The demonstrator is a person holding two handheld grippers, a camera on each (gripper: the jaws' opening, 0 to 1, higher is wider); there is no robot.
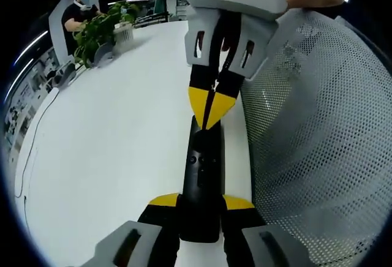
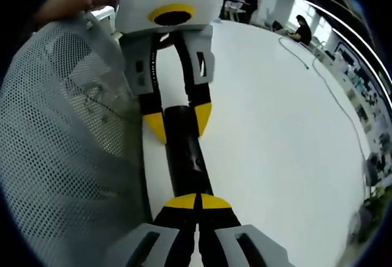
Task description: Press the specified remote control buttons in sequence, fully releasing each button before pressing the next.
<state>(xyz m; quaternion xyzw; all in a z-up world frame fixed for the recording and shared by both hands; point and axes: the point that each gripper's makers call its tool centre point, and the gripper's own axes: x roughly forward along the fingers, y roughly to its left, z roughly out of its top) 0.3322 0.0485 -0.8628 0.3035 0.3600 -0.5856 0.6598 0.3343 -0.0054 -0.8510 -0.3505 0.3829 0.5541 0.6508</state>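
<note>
A slim black plastic remote control point(image 1: 203, 175) is held lengthwise above the white desk point(image 1: 110, 138), close to the desk edge beside a white perforated mesh chair back point(image 1: 318, 138). In the left gripper view, the left tongs point(image 1: 201, 201) are clenched on the near end of the remote, one yellow-tipped jaw on each long side. The right tongs point(image 1: 210, 105) enter from the top of that view, their yellow tips brought together and resting on the far end of the remote's upper face.

In the right gripper view, the right tongs point(image 2: 197, 202) are seen closed, tips touching, over the remote point(image 2: 185, 150); the left tongs point(image 2: 177, 119) grip its far end. A green leafy potted plant point(image 1: 101, 31) stands at the far desk edge, near a seated person point(image 1: 82, 10).
</note>
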